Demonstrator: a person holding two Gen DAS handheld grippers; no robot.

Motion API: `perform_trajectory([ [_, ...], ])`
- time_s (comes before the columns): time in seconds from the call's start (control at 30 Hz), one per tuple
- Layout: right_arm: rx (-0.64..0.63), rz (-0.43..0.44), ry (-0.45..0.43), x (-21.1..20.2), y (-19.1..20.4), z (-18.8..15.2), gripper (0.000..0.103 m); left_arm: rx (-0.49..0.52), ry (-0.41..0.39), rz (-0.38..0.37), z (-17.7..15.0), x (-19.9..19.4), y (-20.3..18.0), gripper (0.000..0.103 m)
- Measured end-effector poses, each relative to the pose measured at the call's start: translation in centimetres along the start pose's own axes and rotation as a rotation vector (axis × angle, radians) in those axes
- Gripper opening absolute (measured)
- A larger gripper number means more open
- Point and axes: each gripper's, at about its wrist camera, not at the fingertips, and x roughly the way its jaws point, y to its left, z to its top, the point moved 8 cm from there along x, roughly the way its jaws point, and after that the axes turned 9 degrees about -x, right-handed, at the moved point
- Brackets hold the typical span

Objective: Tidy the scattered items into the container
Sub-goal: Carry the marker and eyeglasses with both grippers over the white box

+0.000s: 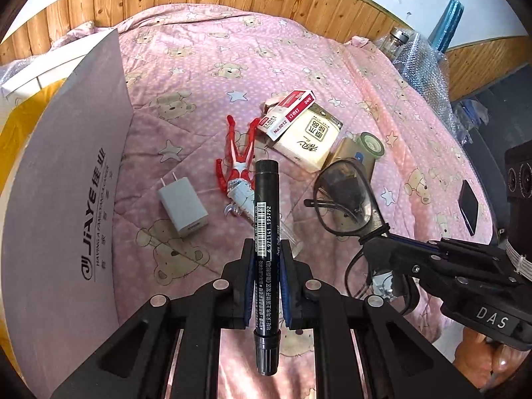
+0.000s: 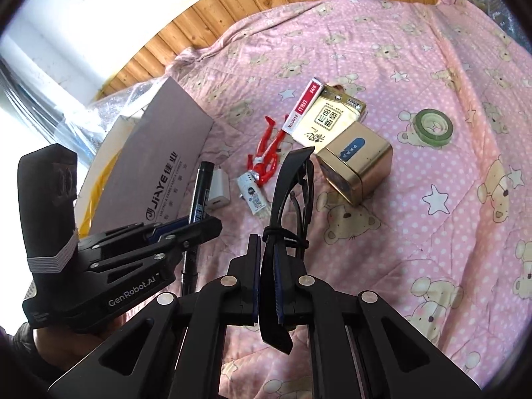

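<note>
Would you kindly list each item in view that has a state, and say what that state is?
Left tool: shut on the marker.
Marker: capped, held off the quilt.
Right tool: shut on the glasses.
Glasses: folded, lifted.
Box lid: raised, box open.
Gold tin: closed, tipped over.
Staple box: flap open.
Charger: unplugged, lying flat.
Toy figure: lying down.

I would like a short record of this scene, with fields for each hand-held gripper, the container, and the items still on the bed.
left hand-held gripper: shut on black marker
right hand-held gripper: shut on black glasses
container: box with raised JIAYE lid, at the left
still on pink quilt: white charger, red toy figure, staples box, tissue pack, gold tin, green tape roll
</note>
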Motion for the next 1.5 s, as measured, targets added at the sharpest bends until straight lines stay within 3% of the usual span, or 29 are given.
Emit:
perform_trajectory([
  [0.43, -0.051, -0.036, -0.037, -2.4, 2.1, 0.9, 0.008, -0.018, -0.068, -0.064, 0.7, -4.0, -0.4, 0.014],
  [1.5, -0.255, 0.001, -0.079, -3.0, 13.2, 5.6, 0.008, -0.163, -0.255, -0.142, 2.8, -13.0, 5.2, 0.014],
])
